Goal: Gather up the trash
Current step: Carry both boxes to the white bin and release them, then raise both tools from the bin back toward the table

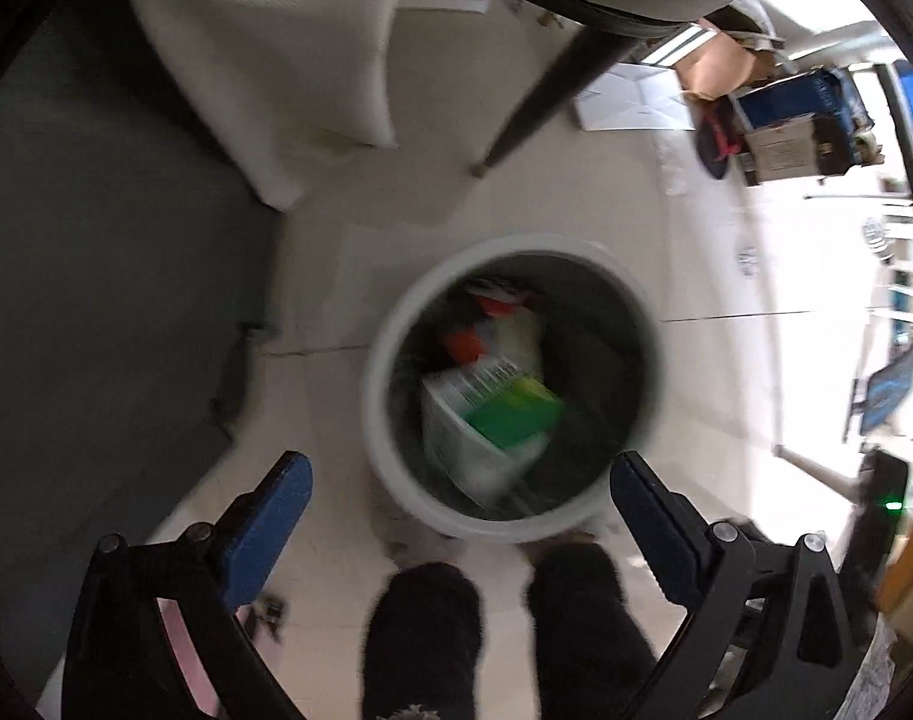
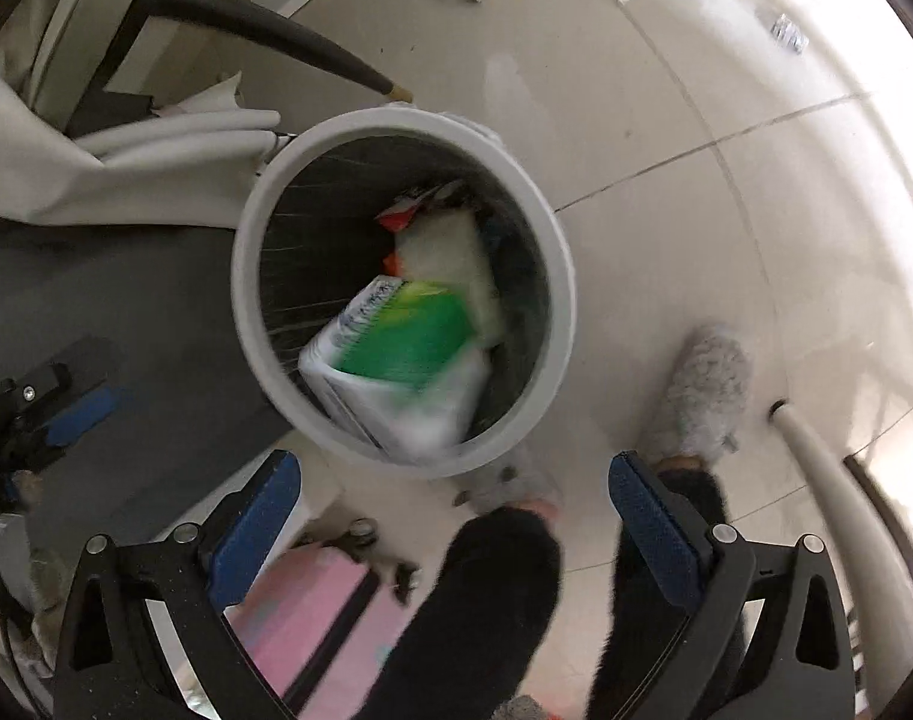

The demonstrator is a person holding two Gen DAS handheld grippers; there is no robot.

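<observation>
A round white trash bin (image 1: pixel 390 360) (image 2: pixel 249 276) stands on the tiled floor, dark inside. In it lies a white and green package (image 1: pixel 504 414) (image 2: pixel 408 342) on other red and white wrappers (image 1: pixel 486 324) (image 2: pixel 438 246); the package is blurred. My left gripper (image 1: pixel 459 474) hangs above the bin's near rim, pointing down, jaws wide open and nothing between them. My right gripper (image 2: pixel 453 480) does the same over the near rim, open and empty. The left gripper's blue pads (image 2: pixel 78 417) also show at the left of the right wrist view.
A person's dark trouser legs (image 1: pixel 426 630) (image 2: pixel 474 600) and grey fuzzy slippers (image 2: pixel 702 384) stand by the bin. A dark grey mat (image 1: pixel 96 300) lies left, with white cloth (image 1: pixel 246 60) and a black chair leg (image 1: pixel 546 90) behind. A pink case (image 2: pixel 312 612) lies near.
</observation>
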